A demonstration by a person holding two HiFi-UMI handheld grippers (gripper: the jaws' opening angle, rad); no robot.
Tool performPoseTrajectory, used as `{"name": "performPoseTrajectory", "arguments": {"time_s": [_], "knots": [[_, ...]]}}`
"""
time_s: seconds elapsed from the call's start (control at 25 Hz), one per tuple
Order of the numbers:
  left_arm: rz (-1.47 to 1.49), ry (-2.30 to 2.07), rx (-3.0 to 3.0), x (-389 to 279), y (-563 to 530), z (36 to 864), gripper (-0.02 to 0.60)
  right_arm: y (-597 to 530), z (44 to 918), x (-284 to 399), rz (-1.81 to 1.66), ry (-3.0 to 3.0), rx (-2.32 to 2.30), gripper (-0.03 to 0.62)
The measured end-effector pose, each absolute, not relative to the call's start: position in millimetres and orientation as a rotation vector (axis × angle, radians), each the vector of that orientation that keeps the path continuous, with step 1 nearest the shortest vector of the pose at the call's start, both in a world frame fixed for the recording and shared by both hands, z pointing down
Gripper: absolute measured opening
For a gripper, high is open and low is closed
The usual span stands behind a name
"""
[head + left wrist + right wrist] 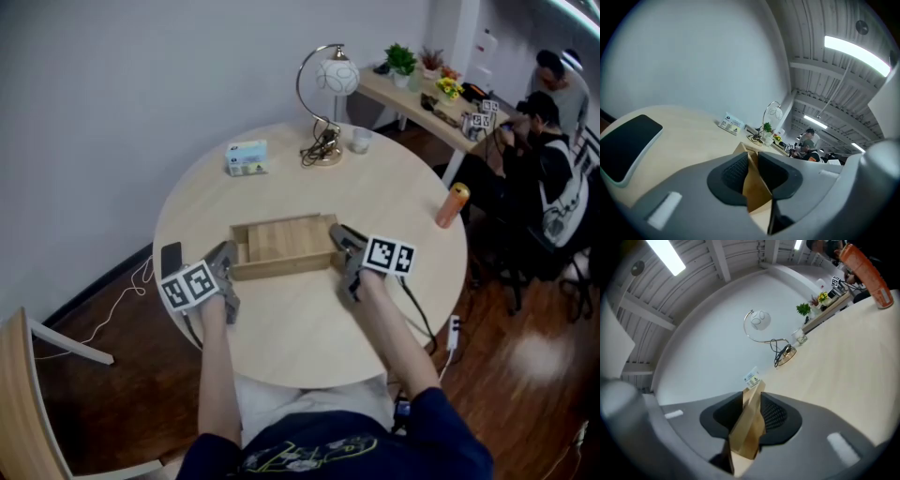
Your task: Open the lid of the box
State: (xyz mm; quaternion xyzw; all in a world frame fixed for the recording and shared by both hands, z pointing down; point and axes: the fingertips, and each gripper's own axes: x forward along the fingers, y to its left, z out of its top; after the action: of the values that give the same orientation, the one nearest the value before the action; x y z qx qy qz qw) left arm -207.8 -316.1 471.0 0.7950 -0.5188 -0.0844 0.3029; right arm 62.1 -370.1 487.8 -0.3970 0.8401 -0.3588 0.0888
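A flat wooden box (281, 246) lies in the middle of the round table (309, 328). My left gripper (230, 255) is at its left end and my right gripper (339, 242) at its right end. In the left gripper view the dark pads (733, 171) close on a thin wooden edge of the box (755, 190), one on each side. The right gripper view is much the same: its jaws pinch a wooden end piece (749, 427) that stands up between the pads (776, 414). Whether the gripped wood belongs to the lid or the body I cannot tell.
A black phone (172, 258) lies at the table's left edge, just beside my left gripper. Along the far side stand a small blue-white packet (247, 157), an arc lamp (328, 103) and a glass (361, 141). An orange bottle (453, 204) is at the right edge. People sit at a desk (544, 169) beyond.
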Motion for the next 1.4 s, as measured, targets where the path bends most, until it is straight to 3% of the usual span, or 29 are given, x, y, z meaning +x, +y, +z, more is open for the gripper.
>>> {"name": "performPoseTrajectory", "arguments": {"time_s": [0.44, 0.72, 0.8, 0.88, 1.0, 1.2, 1.28, 1.36, 1.4], "knots": [[-0.313, -1.407, 2.086, -207, -315, 470, 0.063, -359, 493, 230, -1.079, 2.129, -1.397, 0.08], [-0.407, -1.45, 2.137, -212, -311, 464, 0.061, -352, 491, 243, -0.991, 2.122, -1.462, 0.087], [-0.525, -1.522, 2.21, -224, -298, 448, 0.061, -351, 486, 251, -0.862, 2.181, -1.565, 0.164], [-0.683, -1.521, 2.371, -229, -267, 419, 0.061, -343, 474, 260, -0.69, 2.243, -1.661, 0.281], [-0.81, -1.149, 2.691, -192, -207, 385, 0.06, -313, 436, 229, -0.357, 2.504, -1.611, 0.318], [-0.496, -0.696, 2.973, -106, -175, 408, 0.06, -235, 405, 58, -0.065, 2.849, -0.866, 0.249], [-0.373, -0.714, 3.031, -91, -173, 422, 0.037, -213, 435, 9, -0.017, 2.967, -0.69, 0.171], [-0.207, -0.702, 3.071, -78, -168, 438, 0.02, -200, 468, -20, 0.014, 3.149, -0.574, 0.03], [-0.095, -0.68, 3.066, -71, -167, 449, 0.005, -196, 477, -29, -0.008, 3.217, -0.508, -0.005]]}}
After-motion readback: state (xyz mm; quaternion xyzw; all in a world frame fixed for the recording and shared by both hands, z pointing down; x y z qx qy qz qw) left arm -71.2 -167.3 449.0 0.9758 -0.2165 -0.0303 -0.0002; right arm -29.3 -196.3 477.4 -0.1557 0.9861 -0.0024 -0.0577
